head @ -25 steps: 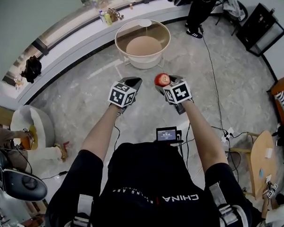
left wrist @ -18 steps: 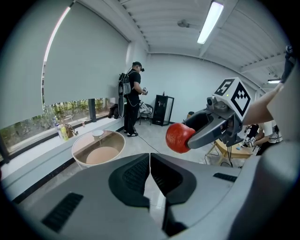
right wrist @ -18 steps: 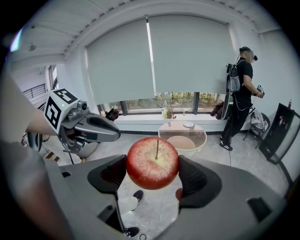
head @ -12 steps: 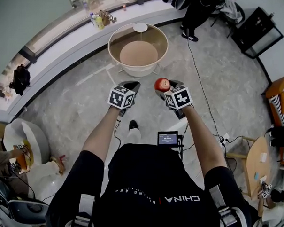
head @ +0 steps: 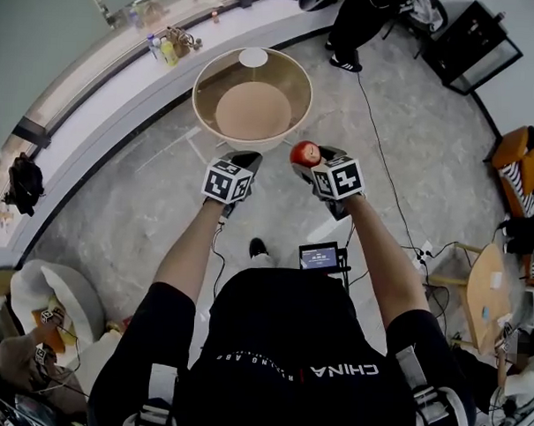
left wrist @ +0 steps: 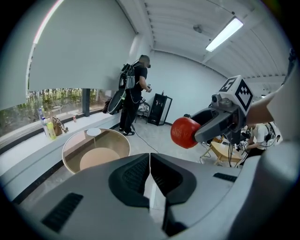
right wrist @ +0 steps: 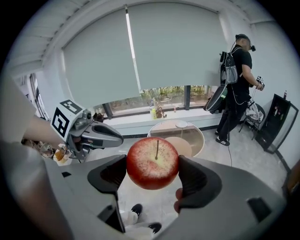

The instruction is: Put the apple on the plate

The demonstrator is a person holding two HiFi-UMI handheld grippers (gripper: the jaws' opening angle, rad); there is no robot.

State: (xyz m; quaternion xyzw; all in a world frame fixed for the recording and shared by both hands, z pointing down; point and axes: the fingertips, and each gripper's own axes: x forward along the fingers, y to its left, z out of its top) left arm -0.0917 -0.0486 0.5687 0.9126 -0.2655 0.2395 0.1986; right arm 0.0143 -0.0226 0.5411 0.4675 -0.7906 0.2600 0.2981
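Note:
A red apple (head: pixel 304 152) with a stem is held in the air by my right gripper (head: pixel 305 158), whose jaws press on both of its sides (right wrist: pixel 153 163). My left gripper (head: pixel 248 161) hovers just left of it, shut and empty, with its pads meeting (left wrist: pixel 150 165). In the left gripper view the apple (left wrist: pixel 184 132) shows at the right. A small white plate (head: pixel 253 57) lies on the far side of a round glass-topped table (head: pixel 201 108) ahead of both grippers. That plate also shows in both gripper views (left wrist: pixel 93 132) (right wrist: pixel 181 124).
A long white window ledge (head: pixel 95 112) with bottles (head: pixel 165 48) curves behind the table. A person with a backpack (right wrist: pixel 236 89) stands at the back right near a black cabinet (head: pixel 473 45). Cables cross the floor; a wooden side table (head: pixel 480 296) and orange chair (head: pixel 523 166) stand at the right.
The round table has come closer and shifted left in the head view as the person walked toward it. Both grippers keep their pose, the apple still held.

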